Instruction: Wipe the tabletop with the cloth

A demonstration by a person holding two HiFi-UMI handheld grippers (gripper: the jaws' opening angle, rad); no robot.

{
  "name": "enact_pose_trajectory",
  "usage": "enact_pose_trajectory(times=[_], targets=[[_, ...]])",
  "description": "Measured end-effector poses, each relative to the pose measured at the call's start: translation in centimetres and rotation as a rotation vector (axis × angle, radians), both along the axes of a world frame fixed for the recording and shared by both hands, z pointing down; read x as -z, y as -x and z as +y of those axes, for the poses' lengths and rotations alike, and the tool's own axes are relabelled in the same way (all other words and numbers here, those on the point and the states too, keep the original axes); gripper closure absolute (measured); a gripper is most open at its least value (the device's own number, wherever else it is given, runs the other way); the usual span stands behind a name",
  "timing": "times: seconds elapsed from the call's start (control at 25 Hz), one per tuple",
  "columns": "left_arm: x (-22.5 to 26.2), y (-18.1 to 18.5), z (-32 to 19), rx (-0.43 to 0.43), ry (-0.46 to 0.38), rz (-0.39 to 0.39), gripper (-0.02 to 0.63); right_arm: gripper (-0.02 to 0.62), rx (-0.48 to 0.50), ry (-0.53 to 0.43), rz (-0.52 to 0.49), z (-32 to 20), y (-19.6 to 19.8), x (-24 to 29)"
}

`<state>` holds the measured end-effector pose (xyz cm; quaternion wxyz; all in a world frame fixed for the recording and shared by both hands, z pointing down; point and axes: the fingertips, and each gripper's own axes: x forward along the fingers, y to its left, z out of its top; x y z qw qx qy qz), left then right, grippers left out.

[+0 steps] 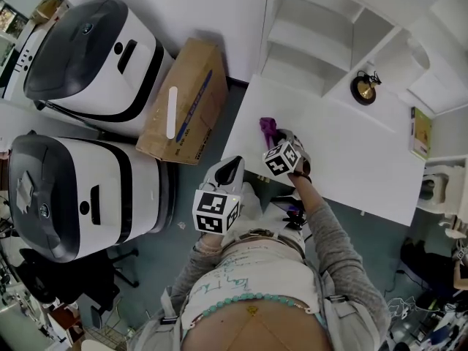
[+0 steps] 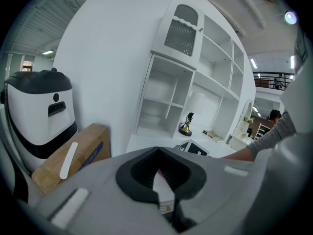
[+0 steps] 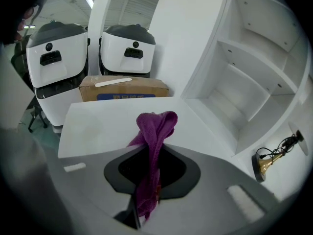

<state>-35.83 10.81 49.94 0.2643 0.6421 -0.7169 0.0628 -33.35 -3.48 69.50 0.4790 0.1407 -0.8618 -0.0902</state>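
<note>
The white tabletop (image 1: 351, 145) lies under the right gripper (image 1: 281, 140). Its jaws pinch the purple cloth (image 3: 155, 131), which bunches out past their tips over the table's left end. The left gripper (image 1: 232, 168), jaws pressed together and empty, hangs just off that edge.

Two white-and-black machines, one (image 1: 95, 57) behind the other (image 1: 69, 196), both dark-lidded. Cardboard box (image 1: 183, 101) leans just beside the rear one, with a white strip (image 1: 172, 112) and blue print on its face. White shelf unit (image 1: 307, 42), open compartments. Round black-and-gold ornament (image 1: 363, 88) near its base. Yellow-green book (image 1: 420, 132) well right of that. Black chair base (image 1: 121, 269) on the floor.
</note>
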Motion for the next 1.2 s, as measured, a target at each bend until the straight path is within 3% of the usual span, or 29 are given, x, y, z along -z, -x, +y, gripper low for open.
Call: enact_pose_trajectory(times=[1.2], targets=[[0.1, 3.3, 3.9, 0.17, 0.015, -0.012, 0.604, 0.528, 0.228, 0.009, -0.009, 5.2, 7.4, 0.1]])
